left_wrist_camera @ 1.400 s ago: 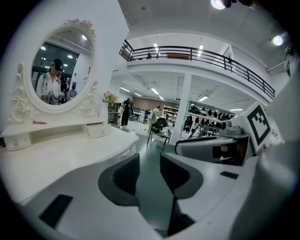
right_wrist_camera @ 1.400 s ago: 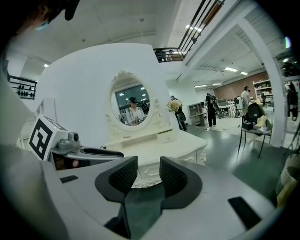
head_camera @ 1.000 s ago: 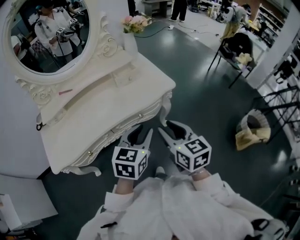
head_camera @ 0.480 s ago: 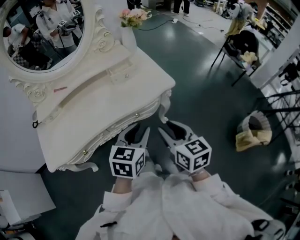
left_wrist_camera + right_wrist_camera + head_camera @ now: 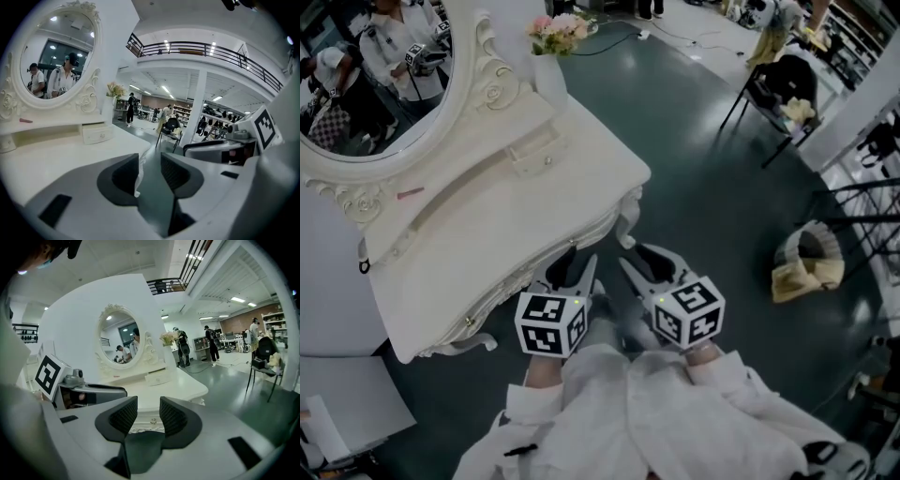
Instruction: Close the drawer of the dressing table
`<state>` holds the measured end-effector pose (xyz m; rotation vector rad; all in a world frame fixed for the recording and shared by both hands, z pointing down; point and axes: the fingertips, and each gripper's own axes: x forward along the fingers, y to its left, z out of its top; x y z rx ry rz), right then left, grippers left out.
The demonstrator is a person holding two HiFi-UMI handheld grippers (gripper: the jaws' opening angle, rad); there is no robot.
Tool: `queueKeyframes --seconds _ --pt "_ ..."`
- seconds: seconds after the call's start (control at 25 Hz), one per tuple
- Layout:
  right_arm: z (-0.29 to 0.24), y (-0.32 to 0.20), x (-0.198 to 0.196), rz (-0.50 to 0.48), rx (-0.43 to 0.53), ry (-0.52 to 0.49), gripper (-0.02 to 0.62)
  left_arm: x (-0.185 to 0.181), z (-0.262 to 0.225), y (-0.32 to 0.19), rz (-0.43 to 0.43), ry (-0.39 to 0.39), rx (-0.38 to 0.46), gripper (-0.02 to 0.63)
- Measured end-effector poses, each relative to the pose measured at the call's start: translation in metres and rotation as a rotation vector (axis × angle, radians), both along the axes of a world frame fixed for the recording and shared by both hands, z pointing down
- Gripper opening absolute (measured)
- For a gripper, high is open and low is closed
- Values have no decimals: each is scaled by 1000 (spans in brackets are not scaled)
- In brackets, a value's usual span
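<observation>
- White dressing table (image 5: 534, 178) fills the left of the head view. Drawer front (image 5: 516, 292) runs along its lower edge, just ahead of left gripper (image 5: 573, 266) and right gripper (image 5: 649, 262). Count: one table, one mirror (image 5: 366, 84), two grippers.
- Left gripper view: jaws opening, nothing between them.
- Right gripper view: jaws apart, empty, one knob (image 5: 153, 420) showing through the gap. Best bet: push square, both sides even.

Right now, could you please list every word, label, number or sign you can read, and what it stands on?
None can be read.
Two white cubes with black square markers: patterns only, no letters.
Small pink item on the white dressing table: too small to read.
Distant store shelves: blurred, unreadable.
</observation>
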<state>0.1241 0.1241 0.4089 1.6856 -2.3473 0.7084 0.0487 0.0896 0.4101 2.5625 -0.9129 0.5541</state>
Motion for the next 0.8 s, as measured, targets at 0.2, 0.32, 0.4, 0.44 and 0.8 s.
queueKeyframes --seconds 0.2,0.32,0.4,0.44,0.8 --pt "-2 -43 10 2 5 21 124 10 0 -43 -8 14 3 130" --pt "-6 -76 10 -10 6 31 124 12 0 -73 -6 17 0 133" --pt "-9 -96 8 -23 10 38 124 12 -1 -92 -6 17 -1 133" --pt "-11 -106 7 -28 13 41 124 12 -2 -101 -5 14 -1 133" --pt "-23 -185 2 -57 37 51 124 14 -15 -173 -6 18 31 133"
